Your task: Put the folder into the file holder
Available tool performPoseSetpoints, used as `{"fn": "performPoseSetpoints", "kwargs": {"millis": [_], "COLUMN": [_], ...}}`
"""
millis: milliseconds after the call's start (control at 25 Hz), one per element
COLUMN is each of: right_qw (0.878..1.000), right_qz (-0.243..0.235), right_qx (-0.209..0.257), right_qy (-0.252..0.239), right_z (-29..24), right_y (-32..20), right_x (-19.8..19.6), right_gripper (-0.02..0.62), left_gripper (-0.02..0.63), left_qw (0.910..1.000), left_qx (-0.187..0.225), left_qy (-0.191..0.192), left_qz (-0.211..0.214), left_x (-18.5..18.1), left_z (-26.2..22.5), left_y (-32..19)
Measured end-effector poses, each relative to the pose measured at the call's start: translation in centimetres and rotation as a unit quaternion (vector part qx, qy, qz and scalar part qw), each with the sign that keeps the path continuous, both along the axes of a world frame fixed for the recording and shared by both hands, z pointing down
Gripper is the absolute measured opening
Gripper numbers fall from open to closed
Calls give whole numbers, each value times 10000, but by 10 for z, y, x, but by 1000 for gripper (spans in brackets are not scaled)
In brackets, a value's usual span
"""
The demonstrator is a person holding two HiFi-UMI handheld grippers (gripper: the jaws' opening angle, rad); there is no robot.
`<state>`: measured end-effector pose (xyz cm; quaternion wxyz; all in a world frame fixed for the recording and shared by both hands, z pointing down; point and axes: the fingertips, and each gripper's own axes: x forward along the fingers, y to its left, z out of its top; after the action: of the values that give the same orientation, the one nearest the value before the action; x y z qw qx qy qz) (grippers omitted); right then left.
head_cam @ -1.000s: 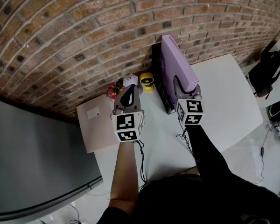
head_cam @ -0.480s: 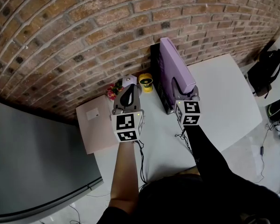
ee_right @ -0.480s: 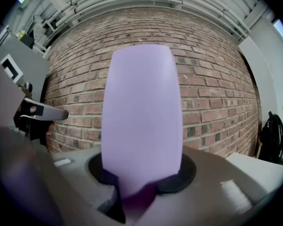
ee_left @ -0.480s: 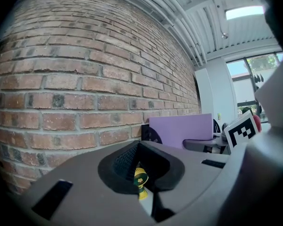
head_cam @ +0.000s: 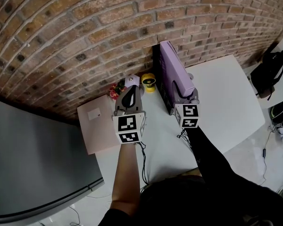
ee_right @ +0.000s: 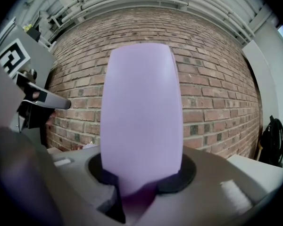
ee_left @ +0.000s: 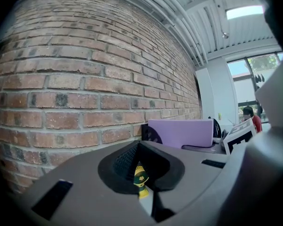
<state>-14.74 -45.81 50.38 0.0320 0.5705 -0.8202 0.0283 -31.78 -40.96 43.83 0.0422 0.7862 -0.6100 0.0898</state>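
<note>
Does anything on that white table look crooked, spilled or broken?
Nothing stands out. The purple folder stands on edge, clamped in the right gripper, alongside the black file holder by the brick wall. Nothing looks spilled or damaged.

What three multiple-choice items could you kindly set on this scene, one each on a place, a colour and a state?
1. Where does the black file holder stand?
A. against the brick wall
B. on the floor
C. at the table's near edge

2. What colour is the folder?
A. green
B. purple
C. red

3. What is the right gripper doing?
A. hanging open and empty
B. gripping a yellow toy
C. gripping the folder

Answers: A, it backs onto the bricks; B, every view shows it purple; C, the folder sits clamped between its jaws.
</note>
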Motion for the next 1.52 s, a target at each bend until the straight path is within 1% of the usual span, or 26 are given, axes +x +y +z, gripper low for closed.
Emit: {"fn": "performPoseSetpoints", "kwargs": {"millis": [160,280,320,360,400,440,560,800,1200,1520], "right_qw": [10000,10000,10000,10000,9999,9998,9996,9995,9981,9961], "right_qz": [-13,-34,-53,-79,-117,-164,-266,-281,-545,-790], "right_qx": [-1,-26,-23,-12,0,4,13,47,106,129], "right_qy": [-37,-44,-7,33,57,58,2,-148,-261,-359], "right_z": [1,1,1,0,-1,-2,-7,-17,-33,-44], "right_y": [0,0,0,0,0,1,1,7,33,62], "right_x": [0,0,-1,-2,-3,-5,-6,-1,5,21], "right_gripper": [147,160,171,197,235,256,282,284,284,285], "left_gripper": [8,8,8,8,8,8,8,8,8,8], "left_qw": [10000,10000,10000,10000,10000,10000,9999,9999,9996,9994], "left_qx": [-2,1,5,12,23,33,61,119,244,291], "left_qy": [21,40,39,38,37,40,59,70,73,26], "left_qz": [-48,-75,-75,-73,-72,-75,-92,-71,-74,-184], "left_x": [-4,-5,-4,-4,-3,-3,-2,4,20,46], "left_z": [0,0,-1,-1,-2,-3,-7,-13,-29,-39], "left_y": [2,2,2,2,2,1,2,8,32,57]}}
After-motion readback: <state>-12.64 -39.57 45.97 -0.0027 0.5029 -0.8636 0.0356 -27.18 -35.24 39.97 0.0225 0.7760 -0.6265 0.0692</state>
